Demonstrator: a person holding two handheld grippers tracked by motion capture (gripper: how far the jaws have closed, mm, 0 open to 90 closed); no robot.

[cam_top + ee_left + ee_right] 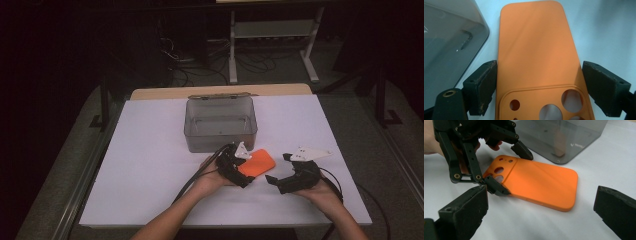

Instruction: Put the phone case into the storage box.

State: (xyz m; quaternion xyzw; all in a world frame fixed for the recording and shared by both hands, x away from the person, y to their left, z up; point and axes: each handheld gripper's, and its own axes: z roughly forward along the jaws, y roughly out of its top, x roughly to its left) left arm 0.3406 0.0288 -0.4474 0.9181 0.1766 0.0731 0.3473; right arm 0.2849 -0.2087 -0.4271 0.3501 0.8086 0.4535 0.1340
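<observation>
just one orange phone case [536,57], one box [220,124]

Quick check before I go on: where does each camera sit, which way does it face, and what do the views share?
High view: above the person's side, looking forward and down on the white table; both forearms, left hand-held gripper and right hand-held gripper show.
Left gripper view: rides the left hand-held gripper, looking along its open jaws, which straddle the orange phone case beside the grey plastic box.
Right gripper view: rides the right hand-held gripper, facing the case, the box and the left hand-held gripper.
All three views share the case and box.
</observation>
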